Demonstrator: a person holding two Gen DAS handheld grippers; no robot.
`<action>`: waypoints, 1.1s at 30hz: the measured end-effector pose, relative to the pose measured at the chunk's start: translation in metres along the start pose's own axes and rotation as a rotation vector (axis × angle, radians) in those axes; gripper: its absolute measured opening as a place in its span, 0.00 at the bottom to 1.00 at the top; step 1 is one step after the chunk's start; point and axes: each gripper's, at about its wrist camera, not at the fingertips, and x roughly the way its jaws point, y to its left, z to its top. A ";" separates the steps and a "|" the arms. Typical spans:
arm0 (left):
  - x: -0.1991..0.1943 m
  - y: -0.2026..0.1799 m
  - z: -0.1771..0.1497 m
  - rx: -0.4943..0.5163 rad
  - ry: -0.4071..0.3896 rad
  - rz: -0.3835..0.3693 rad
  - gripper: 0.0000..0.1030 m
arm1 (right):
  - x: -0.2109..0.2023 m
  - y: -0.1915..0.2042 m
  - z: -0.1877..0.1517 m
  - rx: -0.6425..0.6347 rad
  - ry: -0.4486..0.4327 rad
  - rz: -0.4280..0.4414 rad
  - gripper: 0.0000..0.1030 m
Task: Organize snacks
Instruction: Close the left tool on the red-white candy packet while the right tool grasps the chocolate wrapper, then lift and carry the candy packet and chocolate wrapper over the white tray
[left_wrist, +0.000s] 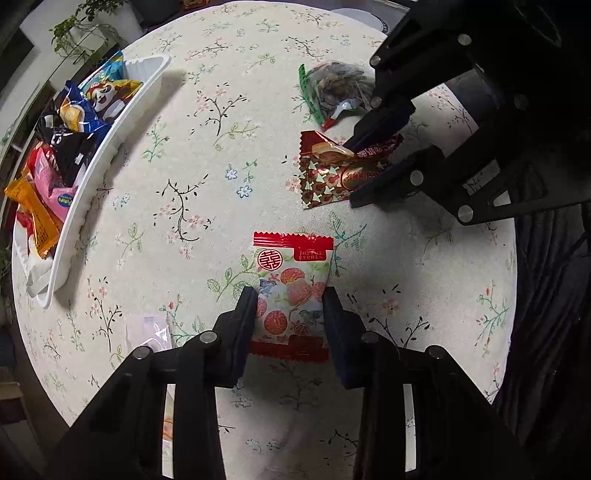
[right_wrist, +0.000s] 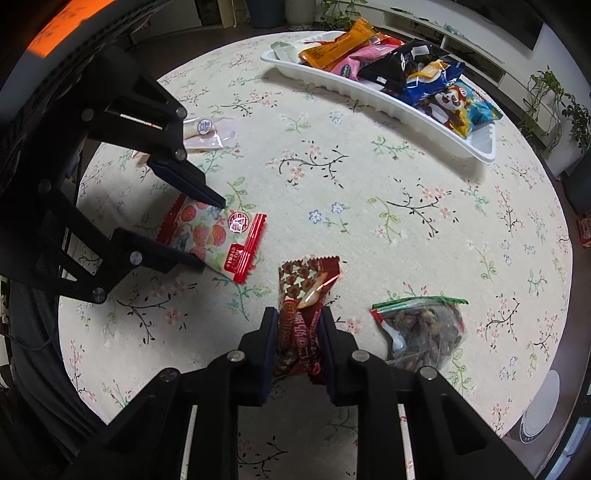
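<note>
Both wrist views look steeply down, close over shared table (left_wrist: 207, 155).

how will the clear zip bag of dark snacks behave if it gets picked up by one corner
The zip bag looks soft and wrinkled, so it would probably sag. Its loose contents would likely slump to the low end. The glossy film may be slippery.

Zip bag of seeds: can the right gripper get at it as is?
Probably not yet: the right gripper is shut on the dark red snack packet. The zip bag of seeds lies uncovered beside it.
</note>
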 end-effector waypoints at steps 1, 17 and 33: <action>-0.001 0.001 -0.002 -0.006 -0.007 -0.007 0.32 | -0.001 0.000 -0.001 -0.002 -0.001 -0.003 0.22; -0.043 0.038 -0.052 -0.268 -0.203 -0.148 0.31 | -0.026 -0.003 -0.004 0.046 -0.077 0.037 0.21; -0.106 0.101 -0.093 -0.606 -0.483 -0.230 0.31 | -0.065 -0.054 0.015 0.241 -0.225 0.178 0.21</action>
